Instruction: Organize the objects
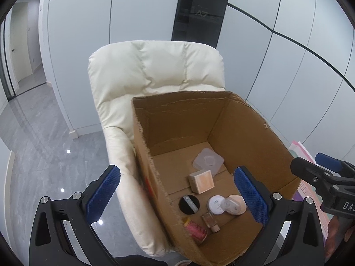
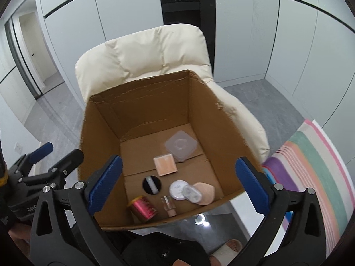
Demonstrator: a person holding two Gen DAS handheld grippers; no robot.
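An open cardboard box [image 1: 244, 119] [image 2: 142, 102] stands on a cream armchair. Inside lie a clear square lid [image 1: 208, 161] [image 2: 180, 145], a peach square box [image 1: 202, 181] [image 2: 165, 164], a black round item [image 1: 189, 204] [image 2: 152, 184], a white round compact [image 1: 216, 204] [image 2: 178, 190], a beige puff [image 1: 237, 204] [image 2: 205, 193], a small glass bottle [image 1: 210, 221] [image 2: 169, 206] and a pink thread spool [image 1: 197, 230] [image 2: 143, 208]. My left gripper [image 1: 177, 199] is open and empty above the box's left wall. My right gripper [image 2: 177, 186] is open and empty above the box.
The cream armchair [image 1: 150, 73] [image 2: 144, 53] backs onto white wall panels. A striped rug [image 2: 310, 173] lies on the right. Grey tiled floor [image 1: 44, 144] is to the left. A foot in a slipper [image 2: 228, 247] shows at the bottom.
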